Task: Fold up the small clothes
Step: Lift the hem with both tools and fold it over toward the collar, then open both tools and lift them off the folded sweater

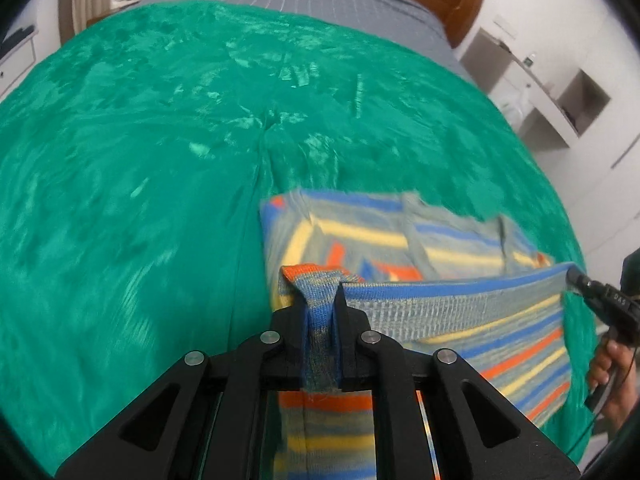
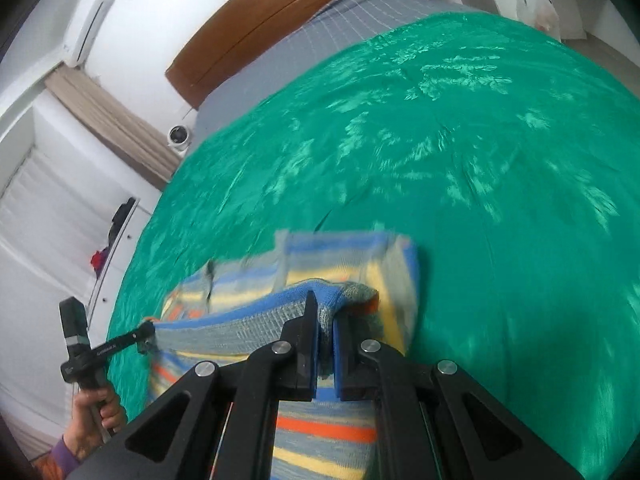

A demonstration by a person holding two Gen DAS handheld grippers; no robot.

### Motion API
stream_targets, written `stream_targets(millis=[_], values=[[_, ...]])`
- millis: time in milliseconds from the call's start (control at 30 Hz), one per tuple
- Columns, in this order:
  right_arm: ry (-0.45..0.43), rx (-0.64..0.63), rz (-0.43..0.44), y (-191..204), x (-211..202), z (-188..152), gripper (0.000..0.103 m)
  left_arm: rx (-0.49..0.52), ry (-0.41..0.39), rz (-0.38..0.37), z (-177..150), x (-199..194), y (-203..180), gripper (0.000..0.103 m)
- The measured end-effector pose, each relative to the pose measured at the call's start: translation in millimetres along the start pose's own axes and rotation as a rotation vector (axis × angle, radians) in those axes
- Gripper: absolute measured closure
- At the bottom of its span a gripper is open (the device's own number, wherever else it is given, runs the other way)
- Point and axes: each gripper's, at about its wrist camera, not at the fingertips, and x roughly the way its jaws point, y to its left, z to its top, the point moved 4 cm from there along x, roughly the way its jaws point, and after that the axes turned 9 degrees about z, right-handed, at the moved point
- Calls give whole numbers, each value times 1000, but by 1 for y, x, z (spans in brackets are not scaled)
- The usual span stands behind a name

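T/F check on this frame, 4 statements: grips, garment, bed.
1. Both grippers pinch the same striped garment. True: left gripper and right gripper each clamp one end of its blue-edged hem.
2. The garment is plain white. False: it is striped blue, yellow, orange and grey.
3. The bed is covered by a green blanket. True.
4. The garment lies flat, untouched. False: its near edge is lifted and stretched between the grippers, above the part lying on the blanket.
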Motion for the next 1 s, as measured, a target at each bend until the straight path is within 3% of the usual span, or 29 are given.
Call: stream_targets(millis=[67, 100, 133, 200, 267, 333, 433, 500, 567, 667, 733, 833, 900, 1000], values=[[-20, 40, 33, -9, 13, 8, 94, -39, 31, 10, 11, 16, 4, 64], [-50, 67, 31, -15, 15, 12, 88, -77, 38, 10, 18, 20, 11, 38], [-74, 82, 25, -17, 13, 15, 83, -105, 23, 13, 24, 19, 16, 25], [-136, 75, 28, -16, 1, 22, 64, -161, -29, -1, 32, 4, 30, 18], [-150, 27, 19, -9, -13, 24, 64, -180, -63, -39, 32, -17, 41, 17], [-71, -48, 29, 6, -21, 19, 64, -130, -62, -52, 24, -30, 42, 17], [148, -136, 59, 24, -6, 2, 64, 14, -8, -99, 2, -35, 21, 17], [297, -160, 31, 32, 19, -13, 64, 100, 58, -142, -12, -26, -1, 17], [349, -165, 0, 37, 43, -20, 64, 177, 105, -126, -20, -11, -22, 17], [296, -139, -42, 44, 64, -19, 64, 204, 64, -14, -22, -6, -29, 17], [236, -109, 15, 51, 52, -22, 63, 123, 51, -57, -28, -18, -15, 17], [198, -142, 52, 55, 8, -40, 45, 112, 40, -128, -63, -49, 0, 14], [185, -215, -3, 52, -27, -62, 38, 150, 25, -91, -91, -61, 8, 10], [217, -261, -101, 36, -56, -98, 36, 164, 59, -34, -118, -53, 12, 11]])
